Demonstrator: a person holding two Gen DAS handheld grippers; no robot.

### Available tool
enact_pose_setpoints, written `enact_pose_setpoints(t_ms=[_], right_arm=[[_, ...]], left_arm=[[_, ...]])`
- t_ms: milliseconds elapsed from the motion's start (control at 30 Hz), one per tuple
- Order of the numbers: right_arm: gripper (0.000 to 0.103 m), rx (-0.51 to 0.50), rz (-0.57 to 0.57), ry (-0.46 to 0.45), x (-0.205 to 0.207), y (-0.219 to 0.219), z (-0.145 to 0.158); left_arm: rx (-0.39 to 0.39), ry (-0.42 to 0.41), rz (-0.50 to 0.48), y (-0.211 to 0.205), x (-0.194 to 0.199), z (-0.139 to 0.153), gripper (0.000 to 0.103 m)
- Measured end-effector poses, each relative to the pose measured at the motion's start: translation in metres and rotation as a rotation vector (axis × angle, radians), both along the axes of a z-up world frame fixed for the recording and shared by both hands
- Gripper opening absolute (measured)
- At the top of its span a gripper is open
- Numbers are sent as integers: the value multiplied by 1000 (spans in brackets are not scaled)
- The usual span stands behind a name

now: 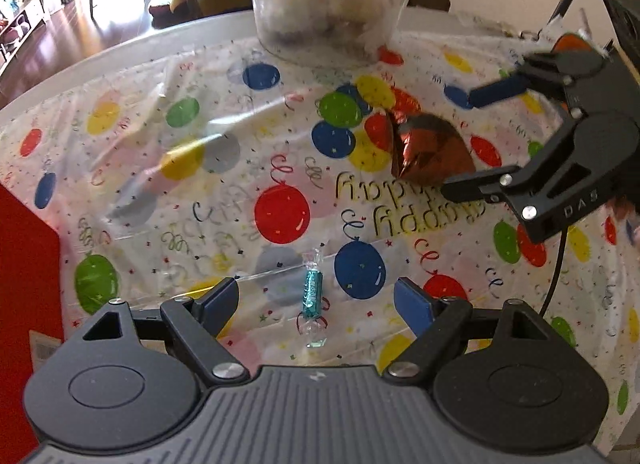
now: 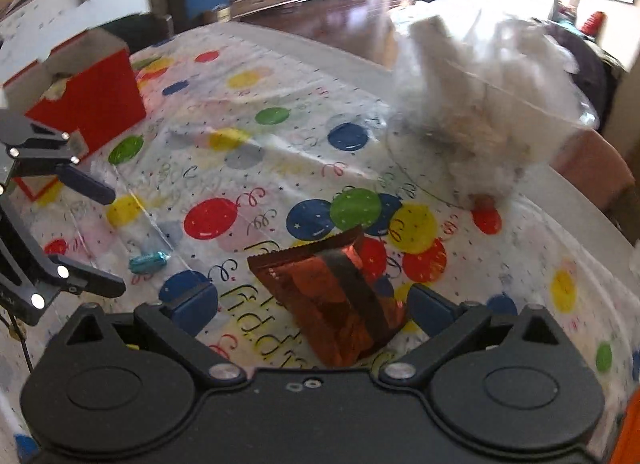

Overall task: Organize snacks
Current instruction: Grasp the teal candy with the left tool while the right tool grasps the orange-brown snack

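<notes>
The left wrist view shows the left tongs (image 1: 320,304) spread wide with nothing gripped, a small teal wrapped candy (image 1: 313,295) lying on the counter (image 1: 132,44) between the fingers, untouched. The right tongs (image 2: 312,304) likewise stand wide open around a shiny red foil packet (image 2: 332,300), not pressing it. Only the right wrist view shows the open red box (image 2: 86,104) standing near the far left of the counter; the left view catches just a red edge. Both views show a clear plastic bag (image 1: 328,0) of pale contents at the far side. A balloon-print party cloth (image 1: 224,192) covers the counter. Beyond lie a dark wood floor and sunlit furniture.
</notes>
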State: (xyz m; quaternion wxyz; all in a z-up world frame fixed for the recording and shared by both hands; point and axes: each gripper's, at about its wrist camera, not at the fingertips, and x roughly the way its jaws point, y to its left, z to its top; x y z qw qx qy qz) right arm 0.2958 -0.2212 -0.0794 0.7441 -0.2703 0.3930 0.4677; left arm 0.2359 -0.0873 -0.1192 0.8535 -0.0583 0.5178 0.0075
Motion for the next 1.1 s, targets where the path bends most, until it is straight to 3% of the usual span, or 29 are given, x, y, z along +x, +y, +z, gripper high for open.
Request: enact_pose_setpoints(t_ms=[233, 300, 367, 433, 567, 767, 900, 1100], right_arm=[[88, -92, 101, -7, 15, 14, -25], [86, -97, 110, 2, 19, 15, -30], [83, -93, 112, 7, 22, 16, -33], [78, -86, 116, 13, 24, 18, -35], [69, -78, 125, 21, 23, 21, -37], [54, -57, 101, -1, 17, 17, -35], [43, -37, 41, 1, 12, 14, -32], [39, -14, -79, 22, 1, 7, -29]], left_arm=[[-15, 59, -1, 3, 15, -25, 84], [-22, 63, -6, 4, 16, -28, 75], [-23, 71, -18, 4, 18, -30, 58], [-13, 70, -33, 1, 18, -32, 54], [16, 51, -90, -7, 18, -31, 33], [14, 45, -108, -10, 19, -30, 13], [9, 44, -102, -9, 18, -30, 11], [-4, 54, -87, -6, 13, -29, 11]])
